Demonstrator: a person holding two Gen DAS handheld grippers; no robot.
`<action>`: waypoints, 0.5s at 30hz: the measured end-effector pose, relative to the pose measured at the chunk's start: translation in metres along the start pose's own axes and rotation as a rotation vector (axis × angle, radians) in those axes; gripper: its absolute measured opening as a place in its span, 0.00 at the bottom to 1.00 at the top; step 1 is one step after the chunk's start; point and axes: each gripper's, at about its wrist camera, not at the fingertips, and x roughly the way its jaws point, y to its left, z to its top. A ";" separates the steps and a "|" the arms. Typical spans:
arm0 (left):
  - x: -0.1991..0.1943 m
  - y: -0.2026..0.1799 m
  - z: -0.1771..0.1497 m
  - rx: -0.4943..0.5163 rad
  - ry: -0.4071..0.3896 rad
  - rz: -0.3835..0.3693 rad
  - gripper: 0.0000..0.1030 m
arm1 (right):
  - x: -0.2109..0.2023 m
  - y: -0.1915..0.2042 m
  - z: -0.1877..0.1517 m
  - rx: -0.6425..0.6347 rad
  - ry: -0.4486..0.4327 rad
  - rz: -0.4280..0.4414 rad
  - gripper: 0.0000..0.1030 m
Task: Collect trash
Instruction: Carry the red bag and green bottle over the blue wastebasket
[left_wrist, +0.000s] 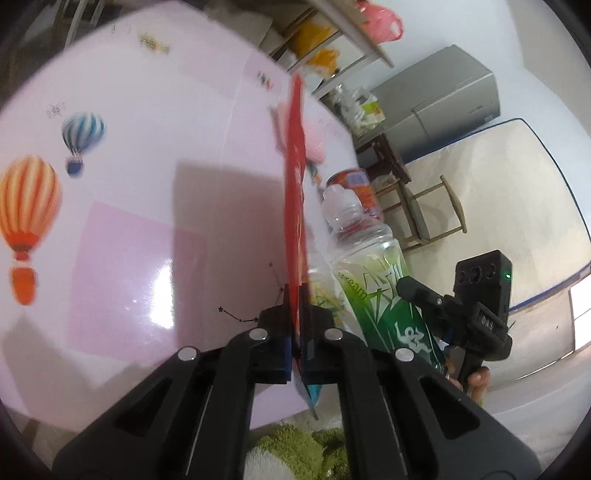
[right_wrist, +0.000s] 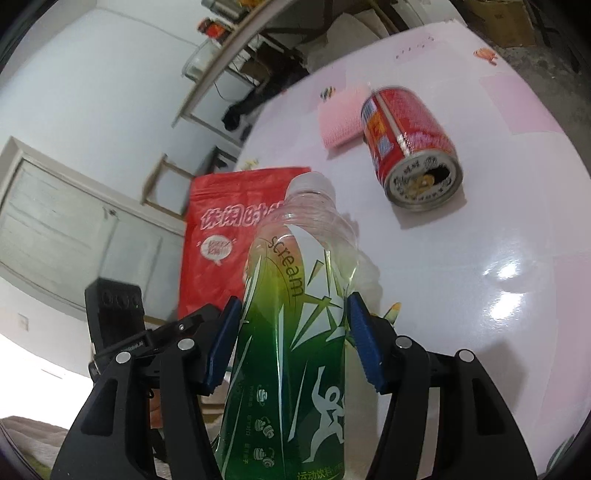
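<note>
— Left wrist view: left gripper (left_wrist: 295, 325) pinches a flat red snack bag (left_wrist: 295, 177) edge-on, above the pink table (left_wrist: 147, 221).
— And the right gripper (right_wrist: 291, 347)?
— Clamped on a clear, green-labelled bottle (right_wrist: 291, 332). Only its view shows the bag's printed face and the red can (right_wrist: 410, 147) lying at one o'clock.

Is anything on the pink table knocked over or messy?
Yes. The red can lies on its side on the pink table, its opened top facing the camera, beside a pink sponge. No spill shows. The right tongs grip the green bottle; the left tongs pinch the red snack bag.
</note>
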 end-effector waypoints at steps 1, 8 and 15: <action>-0.005 -0.003 0.000 0.006 -0.009 -0.001 0.01 | -0.005 0.001 0.000 0.003 -0.010 0.012 0.55; -0.042 -0.045 0.004 0.122 -0.067 -0.075 0.01 | -0.067 0.009 -0.010 0.001 -0.144 0.109 0.55; -0.019 -0.116 0.017 0.298 0.016 -0.198 0.01 | -0.168 -0.015 -0.044 0.072 -0.396 0.089 0.55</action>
